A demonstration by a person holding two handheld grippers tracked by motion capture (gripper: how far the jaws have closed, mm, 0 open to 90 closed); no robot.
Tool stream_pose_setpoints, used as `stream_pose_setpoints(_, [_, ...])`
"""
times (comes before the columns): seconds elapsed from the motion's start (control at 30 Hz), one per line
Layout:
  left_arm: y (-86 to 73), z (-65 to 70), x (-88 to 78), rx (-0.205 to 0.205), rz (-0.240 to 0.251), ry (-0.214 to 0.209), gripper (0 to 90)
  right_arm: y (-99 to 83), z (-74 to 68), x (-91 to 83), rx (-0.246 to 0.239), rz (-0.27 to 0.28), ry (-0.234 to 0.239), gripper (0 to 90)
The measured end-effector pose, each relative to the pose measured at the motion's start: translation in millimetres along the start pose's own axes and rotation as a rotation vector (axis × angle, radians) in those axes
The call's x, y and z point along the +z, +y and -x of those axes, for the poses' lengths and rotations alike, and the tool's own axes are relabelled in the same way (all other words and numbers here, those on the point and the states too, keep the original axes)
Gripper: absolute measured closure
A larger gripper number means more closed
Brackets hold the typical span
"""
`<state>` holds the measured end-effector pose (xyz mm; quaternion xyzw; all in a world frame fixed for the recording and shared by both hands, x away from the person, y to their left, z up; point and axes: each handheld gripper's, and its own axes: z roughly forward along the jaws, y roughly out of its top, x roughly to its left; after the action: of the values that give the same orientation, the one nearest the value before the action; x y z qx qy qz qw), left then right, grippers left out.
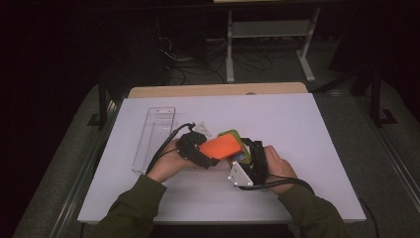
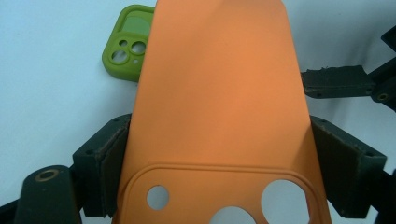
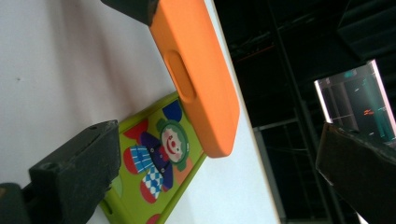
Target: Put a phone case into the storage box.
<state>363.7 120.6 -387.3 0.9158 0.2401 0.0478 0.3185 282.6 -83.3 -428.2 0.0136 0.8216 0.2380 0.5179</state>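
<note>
A: Which item lies at the left of the white desk (image 1: pixel 297 124)?
B: A clear plastic tray (image 1: pixel 154 138), long and narrow, lying flat with its long axis running away from the viewer.
A: And beyond the far edge?
B: A strip of bare wooden board (image 1: pixel 218 90), then dark floor with loose cables (image 1: pixel 198 69) and a white metal frame (image 1: pixel 270 29)

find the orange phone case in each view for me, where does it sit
High view: the orange phone case is mid-table, between the two hands, clamped in the left claw.
Left gripper view: it runs up the centre between the jaws, camera cutouts at the bottom.
Right gripper view: top centre, seen edge-on, slanting down.
Shared landmark: the green phone case lying on the table beside it.
</note>
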Motion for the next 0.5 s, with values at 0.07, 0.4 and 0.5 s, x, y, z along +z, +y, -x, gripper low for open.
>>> stream_pose_setpoints(0.07, [0.4, 0.1, -0.6, 0.003, -0.005, -0.002, 15.1, 1.4, -2.2, -0.1, -0.016, 0.002, -0.011, 0.0])
stream_pose_setpoints(0.4, [1.8, 1.0, -2.4, 0.010, 0.005, -0.001, 15.1, 6.5, -15.4, -0.2, -0.100, 0.026, -0.094, 0.0])
stream_pose_setpoints(0.5, [2.6, 2.5, -2.1, 0.016, 0.010, -0.007, 15.1, 7.7, -16.5, 0.7, -0.167, 0.046, -0.122, 0.0])
